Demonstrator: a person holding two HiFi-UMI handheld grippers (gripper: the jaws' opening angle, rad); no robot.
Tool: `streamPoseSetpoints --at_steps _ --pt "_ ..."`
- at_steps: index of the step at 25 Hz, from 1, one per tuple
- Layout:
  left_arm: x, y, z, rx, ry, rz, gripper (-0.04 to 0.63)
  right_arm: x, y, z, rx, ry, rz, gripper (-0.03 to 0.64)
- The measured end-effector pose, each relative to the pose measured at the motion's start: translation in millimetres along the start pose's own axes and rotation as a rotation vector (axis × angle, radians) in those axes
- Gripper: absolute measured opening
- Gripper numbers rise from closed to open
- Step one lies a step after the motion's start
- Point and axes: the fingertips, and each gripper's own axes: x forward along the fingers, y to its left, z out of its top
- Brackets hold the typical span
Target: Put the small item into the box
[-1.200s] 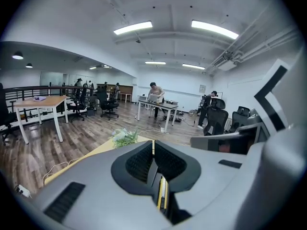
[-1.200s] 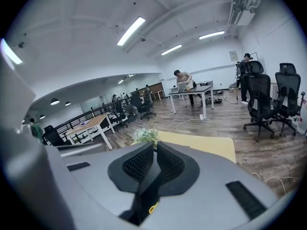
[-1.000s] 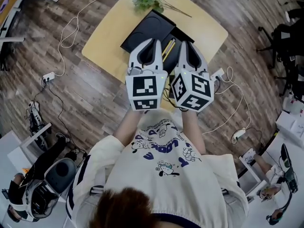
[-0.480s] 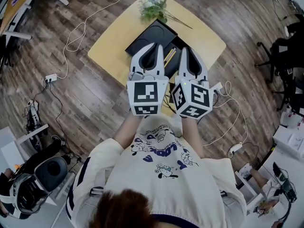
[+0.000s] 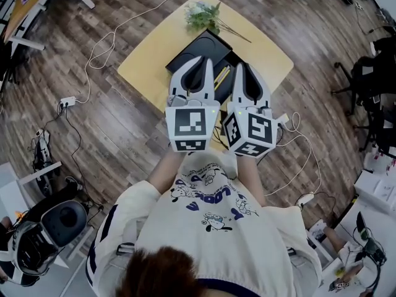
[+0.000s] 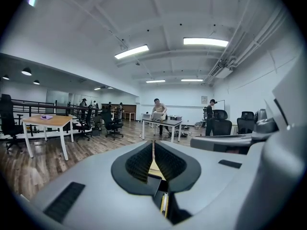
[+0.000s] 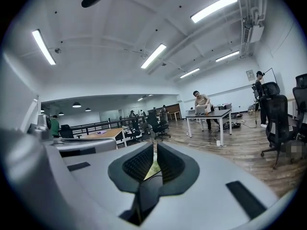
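Left hand-held gripper [image 5: 202,62]: jaws closed pad to pad, and its own view shows only a thin slit with nothing caught in it. Right hand-held gripper [image 5: 242,67]: likewise closed and empty. The two are held close side by side in front of the person's chest, pointing nearly level out across the room rather than down at the work. This reads as a neutral carry, not a reach. Directly beneath and ahead of them lies the black box [image 5: 198,42], set askew on the yellow surface [image 5: 148,67]. In the gap between the two grippers, narrow yellow pieces [image 5: 221,70] show against the dark of the box. They may be the small item, already lodged inside, but the grippers cover most of that area, so this cannot be confirmed. A sprig of flowers [image 5: 201,14] lies at the far corner of the surface, clear of the box. Loose cables [image 5: 93,48] trail over the wooden floor [image 5: 297,17] around it.
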Motion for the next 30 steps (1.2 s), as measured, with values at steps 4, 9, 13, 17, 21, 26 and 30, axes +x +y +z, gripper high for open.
streamPoseSetpoints --at_steps 4,9,13,17,21,26,30 --pt "-3.3 2.7 3.7 0.002 -0.010 0.000 0.026 -0.9 4.6 4.5 -0.013 -0.016 0.006 0.043" --pt "-6.1 4.3 4.9 0.005 -0.013 0.004 0.026 -2.2 7.3 7.6 -0.022 -0.025 0.002 0.043" --pt "-6.2 4.2 4.0 0.005 -0.017 0.006 0.026 -2.2 8.5 7.2 -0.029 -0.026 0.006 0.043" --pt "-5.5 5.2 5.0 0.000 -0.015 0.006 0.026 -1.0 8.7 8.7 -0.031 -0.021 0.006 0.043" --pt "-6.7 5.7 4.9 0.001 -0.015 0.003 0.026 -1.4 10.4 6.8 -0.027 -0.019 0.005 0.043" --pt "-8.3 6.8 4.0 0.000 -0.017 0.000 0.026 -2.5 12.6 6.1 -0.025 -0.022 0.005 0.043" --pt "-5.0 3.7 5.7 0.000 -0.017 0.000 0.026 -2.3 7.7 7.7 -0.022 -0.023 0.002 0.043"
